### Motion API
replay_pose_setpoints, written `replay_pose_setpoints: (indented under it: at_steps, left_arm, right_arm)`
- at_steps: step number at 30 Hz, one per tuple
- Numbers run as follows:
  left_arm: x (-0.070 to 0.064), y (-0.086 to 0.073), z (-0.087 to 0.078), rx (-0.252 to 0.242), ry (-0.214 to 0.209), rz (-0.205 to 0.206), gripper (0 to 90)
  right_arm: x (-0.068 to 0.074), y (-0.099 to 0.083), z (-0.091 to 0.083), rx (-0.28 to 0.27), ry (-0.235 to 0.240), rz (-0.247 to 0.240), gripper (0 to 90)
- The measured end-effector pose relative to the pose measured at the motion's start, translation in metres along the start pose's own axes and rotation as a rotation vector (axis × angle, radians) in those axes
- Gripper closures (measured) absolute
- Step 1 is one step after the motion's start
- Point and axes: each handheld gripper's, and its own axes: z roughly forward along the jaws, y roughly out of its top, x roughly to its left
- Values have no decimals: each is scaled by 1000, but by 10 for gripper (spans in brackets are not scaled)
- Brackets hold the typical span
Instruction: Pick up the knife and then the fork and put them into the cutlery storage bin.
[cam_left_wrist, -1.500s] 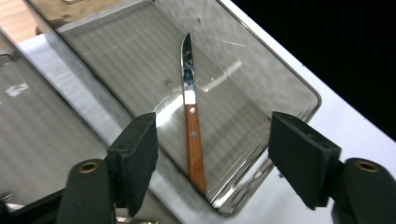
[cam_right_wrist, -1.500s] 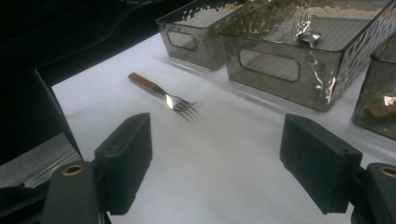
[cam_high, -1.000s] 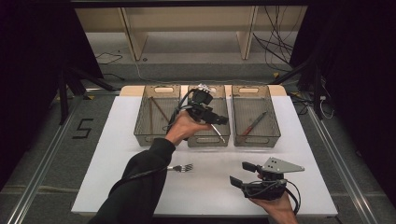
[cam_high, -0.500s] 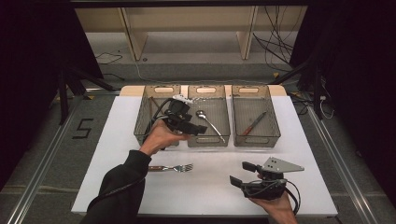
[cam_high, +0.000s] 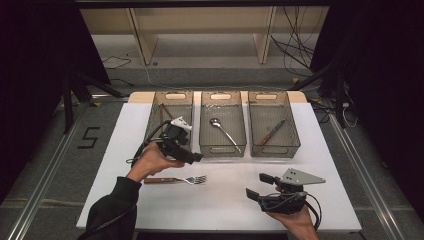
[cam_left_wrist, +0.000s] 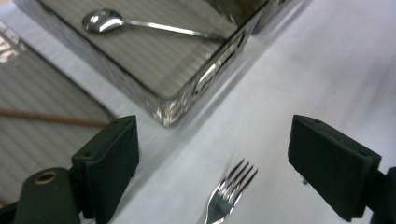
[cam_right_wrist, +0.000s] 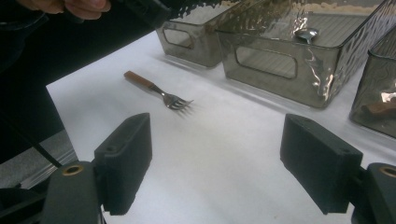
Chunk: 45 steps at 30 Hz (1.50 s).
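Three smoky clear bins stand in a row at the far side of the white table (cam_high: 120, 150): the left bin (cam_high: 156, 112) holds a thin brown stick, the middle bin (cam_high: 222, 145) holds a spoon (cam_high: 223, 131), and the right bin (cam_high: 296, 135) holds a brown-handled utensil lying on a slant. The person's left forearm, in a dark sleeve, comes in from the near left and angles up and to the right, with the hand wrapped around the left gripper (cam_high: 192, 157) above the table, just near of the left bin's front corner; its tip points right and slightly near. In the left gripper view its jaws stand wide apart with nothing between them, the middle bin's corner just beyond. The right hand rests low at the near right edge, holding the right gripper (cam_high: 259, 186) level and pointing left, its grey plate on top; its jaws too are spread wide and empty. The fork (cam_high: 176, 180) lies flat on the table near of the left gripper, wooden handle to the left, tines to the right, touched by neither gripper.
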Motion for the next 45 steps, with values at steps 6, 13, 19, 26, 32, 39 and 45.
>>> replay_pose_setpoints:
  at_steps: [6,13,19,26,32,39,45]
  left_arm:
    - [4,-22,0,76,15,30,162]
    - [9,-42,3,157,59,50,160]
    - [12,-53,7,276,90,91,165]
    - [17,-62,12,403,96,128,223]
    - [19,-68,18,449,85,136,305]
    - [23,-72,25,492,71,160,420]
    - [23,-74,29,506,58,175,505]
  right_arm:
    - [0,0,1,2,-1,-4,258]
    - [2,2,-1,-6,-4,-12,258]
    - [2,2,0,-2,-4,-10,258]
    - [2,2,-1,-2,-4,-9,258]
    - [2,2,0,0,-4,-10,258]
    - [2,1,0,2,-4,-13,258]
    - [2,1,0,4,-4,-14,259]
